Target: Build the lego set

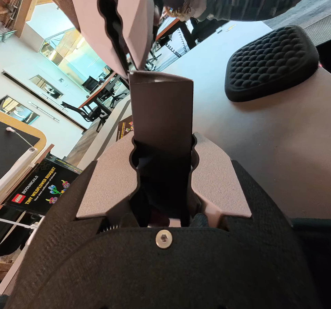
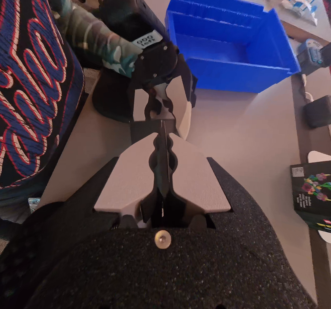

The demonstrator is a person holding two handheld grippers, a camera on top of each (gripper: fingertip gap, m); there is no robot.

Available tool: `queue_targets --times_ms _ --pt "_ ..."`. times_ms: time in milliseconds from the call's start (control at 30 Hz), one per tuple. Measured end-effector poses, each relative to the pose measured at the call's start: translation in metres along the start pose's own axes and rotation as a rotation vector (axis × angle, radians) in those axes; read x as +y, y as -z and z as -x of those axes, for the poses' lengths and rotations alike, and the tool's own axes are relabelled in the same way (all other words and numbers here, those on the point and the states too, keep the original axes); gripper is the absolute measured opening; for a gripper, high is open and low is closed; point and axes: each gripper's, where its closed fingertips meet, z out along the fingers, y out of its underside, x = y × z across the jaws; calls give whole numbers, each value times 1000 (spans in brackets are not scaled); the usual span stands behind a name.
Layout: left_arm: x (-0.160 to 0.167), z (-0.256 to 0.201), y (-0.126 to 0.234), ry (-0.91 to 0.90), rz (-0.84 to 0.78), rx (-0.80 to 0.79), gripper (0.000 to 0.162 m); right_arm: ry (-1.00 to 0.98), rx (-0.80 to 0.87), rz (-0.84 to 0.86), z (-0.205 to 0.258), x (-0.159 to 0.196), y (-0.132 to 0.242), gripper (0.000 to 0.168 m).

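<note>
While both tools are meeting above grey table [image 2: 241, 130], left gripper [image 1: 163, 139] is clamping dark lego box [image 1: 161, 112] across its width, jaws spread box-wide. Right gripper [image 2: 163, 135] is pinching thin flap edge of box at far end, jaws nearly closed. Blue bin [image 2: 232, 49] is sitting far right; second flower-printed box [image 2: 311, 196] is lying near right.

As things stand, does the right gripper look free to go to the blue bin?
Probably not yet. The right gripper has its jaws shut on a flap of the dark box that the left gripper also holds. The table toward the blue bin looks open, though.
</note>
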Motion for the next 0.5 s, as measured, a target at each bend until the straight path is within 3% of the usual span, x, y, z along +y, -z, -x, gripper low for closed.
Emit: queue_targets --times_ms 367,433,500 --pt "21 -19 -8 9 119 92 52 -22 -39 48 5 14 -24 9" --pt "21 -18 -7 46 110 100 52 -14 -20 51 0 14 -21 21" --pt "22 -16 -7 109 104 104 52 -10 -18 17 -1 11 -9 47"
